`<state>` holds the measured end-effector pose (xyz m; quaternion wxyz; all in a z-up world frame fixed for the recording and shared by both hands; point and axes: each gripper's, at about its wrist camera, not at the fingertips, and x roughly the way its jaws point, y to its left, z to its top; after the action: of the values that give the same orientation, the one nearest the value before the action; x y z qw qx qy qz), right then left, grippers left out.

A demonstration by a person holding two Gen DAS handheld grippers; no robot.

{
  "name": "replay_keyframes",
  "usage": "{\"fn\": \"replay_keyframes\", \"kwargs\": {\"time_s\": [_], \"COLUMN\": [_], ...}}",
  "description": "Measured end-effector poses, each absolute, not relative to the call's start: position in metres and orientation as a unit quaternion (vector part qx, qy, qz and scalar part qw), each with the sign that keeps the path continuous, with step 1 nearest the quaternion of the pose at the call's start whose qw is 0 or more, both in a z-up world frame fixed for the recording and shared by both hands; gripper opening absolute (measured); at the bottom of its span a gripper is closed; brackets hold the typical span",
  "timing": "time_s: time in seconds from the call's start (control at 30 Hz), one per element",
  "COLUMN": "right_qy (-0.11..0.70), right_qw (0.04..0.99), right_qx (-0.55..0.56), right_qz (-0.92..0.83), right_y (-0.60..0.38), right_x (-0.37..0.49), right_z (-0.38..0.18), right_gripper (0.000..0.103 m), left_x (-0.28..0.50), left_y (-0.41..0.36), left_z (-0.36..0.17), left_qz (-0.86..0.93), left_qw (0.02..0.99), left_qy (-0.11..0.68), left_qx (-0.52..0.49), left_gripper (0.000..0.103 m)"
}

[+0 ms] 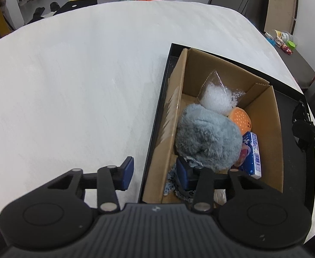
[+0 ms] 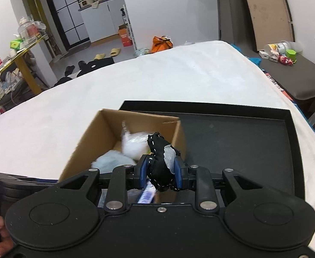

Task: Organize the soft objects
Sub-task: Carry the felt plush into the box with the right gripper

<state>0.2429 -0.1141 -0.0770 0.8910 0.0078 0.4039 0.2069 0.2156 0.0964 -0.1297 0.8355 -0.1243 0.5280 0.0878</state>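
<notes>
Your right gripper [image 2: 160, 173] has its jaws squeezed on a black cloth toy [image 2: 160, 167], above the cardboard box [image 2: 88, 137]. Your left gripper [image 1: 155, 175] is wide open, holding nothing, its right jaw beside the fluffy grey toy [image 1: 209, 135] at one o'clock.

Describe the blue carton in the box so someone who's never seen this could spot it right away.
On the white bed sits a black tray holding an open cardboard box. The blue carton stands against its right wall, beside the grey plush: the only hard-edged, printed item there.
</notes>
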Motion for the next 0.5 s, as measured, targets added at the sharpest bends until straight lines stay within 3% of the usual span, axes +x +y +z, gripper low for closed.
{"fn": "replay_keyframes", "kwargs": {"time_s": [0.23,0.5], "right_qy": [0.413,0.431], "right_qw": [0.885,0.875], "right_qx": [0.017,0.036], "right_qz": [0.214,0.217], "right_y": [-0.097,-0.082], "right_x": [0.227,0.216], "right_z": [-0.075,-0.080], "right_gripper": [0.026,0.028], "left_x": [0.210,0.209], "left_y": [0.102,0.102], "left_z": [-0.139,-0.142], "left_qz": [0.078,0.067], "left_qw": [0.832,0.833], "left_qy": [0.531,0.527], "left_qx": [-0.141,-0.152], "left_gripper": [0.022,0.016]}}
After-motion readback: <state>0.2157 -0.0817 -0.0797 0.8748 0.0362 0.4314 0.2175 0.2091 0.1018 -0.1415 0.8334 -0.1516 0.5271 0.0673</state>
